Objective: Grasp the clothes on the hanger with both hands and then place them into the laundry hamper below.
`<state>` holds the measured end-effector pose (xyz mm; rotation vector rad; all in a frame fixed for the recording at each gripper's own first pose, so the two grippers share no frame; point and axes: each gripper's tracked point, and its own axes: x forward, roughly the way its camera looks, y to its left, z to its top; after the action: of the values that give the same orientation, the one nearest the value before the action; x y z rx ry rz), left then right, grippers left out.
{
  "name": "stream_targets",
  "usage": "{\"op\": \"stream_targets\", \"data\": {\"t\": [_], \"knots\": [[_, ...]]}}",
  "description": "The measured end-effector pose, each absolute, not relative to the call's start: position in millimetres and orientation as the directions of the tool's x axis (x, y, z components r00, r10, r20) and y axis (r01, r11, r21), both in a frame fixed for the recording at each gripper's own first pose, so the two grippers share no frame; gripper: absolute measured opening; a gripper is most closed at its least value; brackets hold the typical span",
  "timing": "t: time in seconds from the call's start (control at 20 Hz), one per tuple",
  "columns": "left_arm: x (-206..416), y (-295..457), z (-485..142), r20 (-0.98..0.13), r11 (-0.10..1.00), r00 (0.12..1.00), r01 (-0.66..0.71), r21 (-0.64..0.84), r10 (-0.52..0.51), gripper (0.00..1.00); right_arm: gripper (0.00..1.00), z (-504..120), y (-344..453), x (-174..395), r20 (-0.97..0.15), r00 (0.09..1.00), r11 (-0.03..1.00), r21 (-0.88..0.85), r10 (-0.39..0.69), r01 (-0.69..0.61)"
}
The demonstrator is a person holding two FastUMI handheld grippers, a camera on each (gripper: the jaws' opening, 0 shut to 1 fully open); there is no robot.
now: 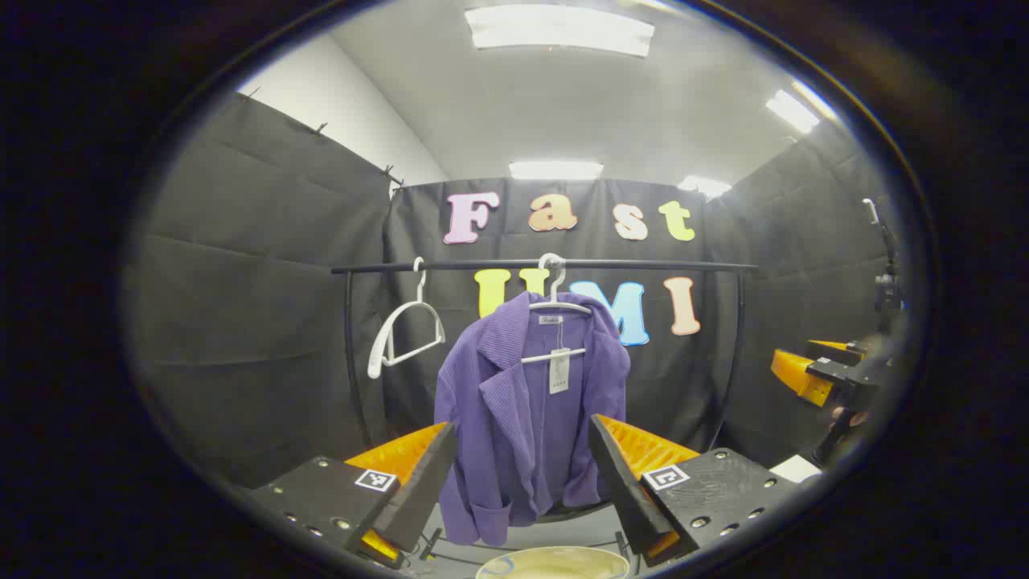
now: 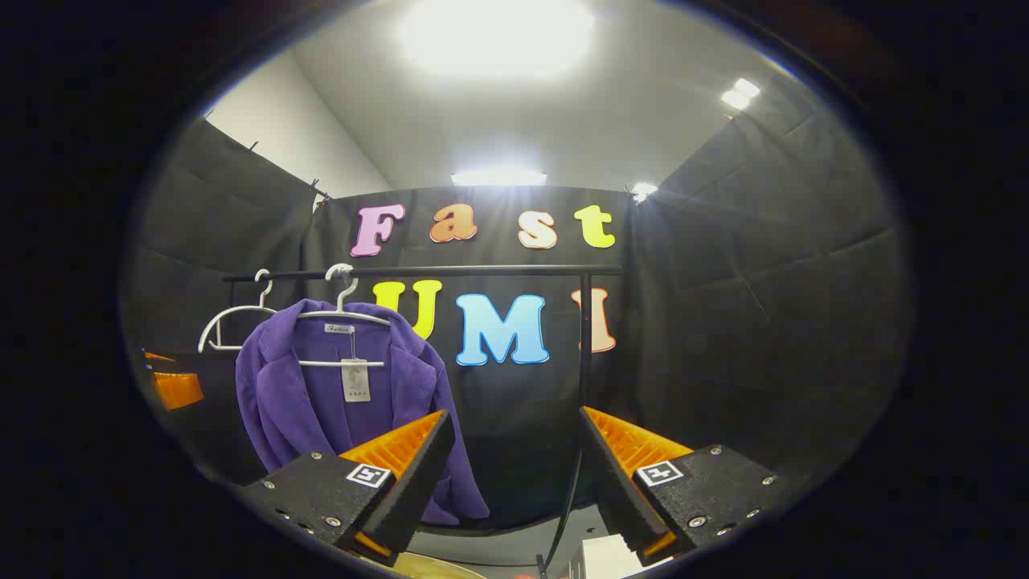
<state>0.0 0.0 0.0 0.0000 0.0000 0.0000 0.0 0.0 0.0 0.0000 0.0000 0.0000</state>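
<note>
Both pairs of jaws stand wide apart and hold nothing: the left gripper (image 1: 522, 462) frames the lower half of the purple jacket (image 1: 526, 418) between its fingers without touching it, and the right gripper (image 2: 510, 458) points at the bare black cloth wall to the right of the garment, its left finger overlapping the jacket's hem in the right gripper view. Counting what hangs on the black rail (image 1: 547, 264): two white hangers, one garment. One hanger, the empty hanger (image 1: 404, 331), hangs tilted at the left end of the rail; the second, the loaded hanger (image 1: 555, 310), carries the jacket near the middle of the rail. One paper tag (image 1: 559, 371) dangles from the loaded hanger's crossbar, in front of the jacket's open front. Two upright posts carry the rail, one at each end. The jacket is a ribbed purple knit with a wide lapel collar, long sleeves with turned-up cuffs, and a small label at the neck; it hangs open, the left sleeve drooping lower and fuller than the right. In the left gripper view the pale round rim of the laundry hamper (image 1: 555, 563) shows at the bottom edge, directly below the jacket and between the fingers. Far to the right in that view the right gripper appears, held by a hand (image 1: 846, 416), well apart from the rail. Several ceiling lights glow above the booth
</note>
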Motion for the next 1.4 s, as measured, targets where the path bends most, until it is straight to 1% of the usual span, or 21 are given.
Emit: {"op": "stream_targets", "data": {"t": [0.5,0.8,0.85,0.9,0.95,1.0,1.1,1.15,1.35,1.4], "knots": [[-3.0,-2.4,-8.3,-0.015,0.999,1.000,0.028,0.030,-0.028,0.95,0.95,-4.8,2.8,-11.7,-0.023,1.000,1.000,0.016,-0.006,0.007],[-7.2,-2.7,-12.7,-0.026,1.000,0.999,0.026,0.015,-0.026,0.95,0.95,-10.0,7.5,-13.3,-0.043,0.999,1.000,0.010,0.000,0.000],[-6.7,-3.2,-13.0,-0.030,1.000,0.999,0.027,0.015,-0.027,1.00,0.95,-10.8,8.1,-12.9,-0.046,0.999,1.000,0.011,0.000,0.001],[-6.4,-2.3,-13.6,-0.031,1.000,0.999,0.026,0.017,-0.025,0.95,0.95,-11.3,9.6,-11.7,-0.050,0.999,1.000,0.014,0.001,0.000],[-6.4,-1.2,-13.2,-0.030,1.000,0.999,0.024,0.018,-0.024,1.00,0.95,-10.9,11.7,-10.7,-0.052,0.999,1.000,0.019,0.004,-0.003],[-6.2,-0.6,-13.3,-0.029,1.000,0.999,0.022,0.017,-0.022,0.95,0.95,-11.1,14.3,-10.4,-0.057,0.998,1.000,0.023,0.009,-0.008],[-6.9,-0.1,-12.6,-0.025,1.000,1.000,0.017,0.010,-0.017,0.98,0.95,-8.7,21.2,-7.3,-0.062,0.998,0.999,0.024,0.026,-0.025],[-6.6,0.6,-11.6,-0.023,1.000,1.000,0.013,0.004,-0.013,0.95,0.95,-5.8,25.7,-4.3,-0.061,0.997,0.999,0.020,0.035,-0.034],[-7.7,3.7,-8.6,-0.018,1.000,1.000,-0.013,-0.011,0.013,0.95,0.95,5.6,46.2,15.4,-0.062,0.995,0.997,0.019,0.082,-0.081],[-6.6,6.6,-8.9,-0.019,1.000,1.000,-0.024,-0.007,0.024,0.99,0.95,9.1,54.9,20.9,-0.064,0.993,0.995,0.034,0.099,-0.097]]}}
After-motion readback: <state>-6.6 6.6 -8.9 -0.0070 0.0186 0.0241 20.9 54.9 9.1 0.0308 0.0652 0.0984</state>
